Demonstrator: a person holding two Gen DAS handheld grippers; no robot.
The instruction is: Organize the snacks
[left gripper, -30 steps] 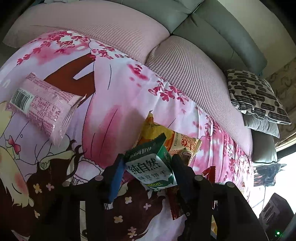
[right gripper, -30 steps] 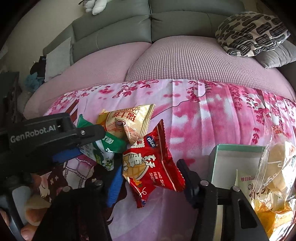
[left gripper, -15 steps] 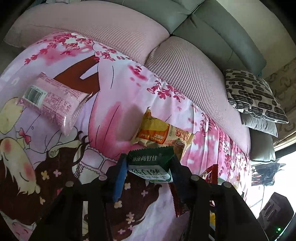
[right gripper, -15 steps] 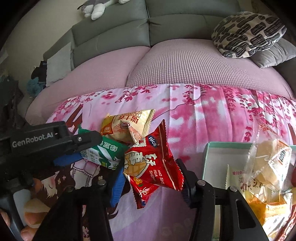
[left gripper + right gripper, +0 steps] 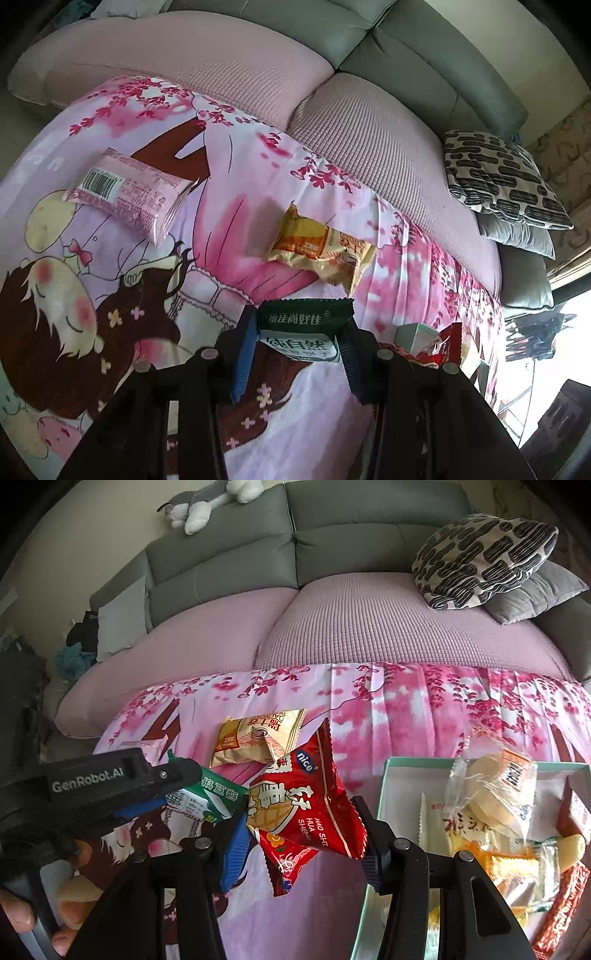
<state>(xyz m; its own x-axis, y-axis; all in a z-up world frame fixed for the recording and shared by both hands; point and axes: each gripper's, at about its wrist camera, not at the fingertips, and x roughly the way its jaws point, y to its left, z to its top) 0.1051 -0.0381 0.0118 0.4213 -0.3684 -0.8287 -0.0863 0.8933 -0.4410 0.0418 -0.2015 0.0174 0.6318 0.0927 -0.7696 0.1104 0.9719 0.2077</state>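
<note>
Both packets have come up off the cloth since a moment ago. The left gripper (image 5: 297,345), its jaws just squeezed closer, pinches the green packet (image 5: 303,332); the right gripper (image 5: 301,829) grips the red packet (image 5: 303,805). Below lies the pink cartoon cloth (image 5: 229,206), with one yellow packet (image 5: 321,249), one pink packet (image 5: 129,192) and one box (image 5: 386,794) holding several snacks. Behind stands a grey sofa (image 5: 332,535) with two cushions.

Your yellow packet (image 5: 258,740) is lying on the printed cloth (image 5: 406,701), behind both held packets. Your box (image 5: 388,786) is sitting right of them, holding snacks.
</note>
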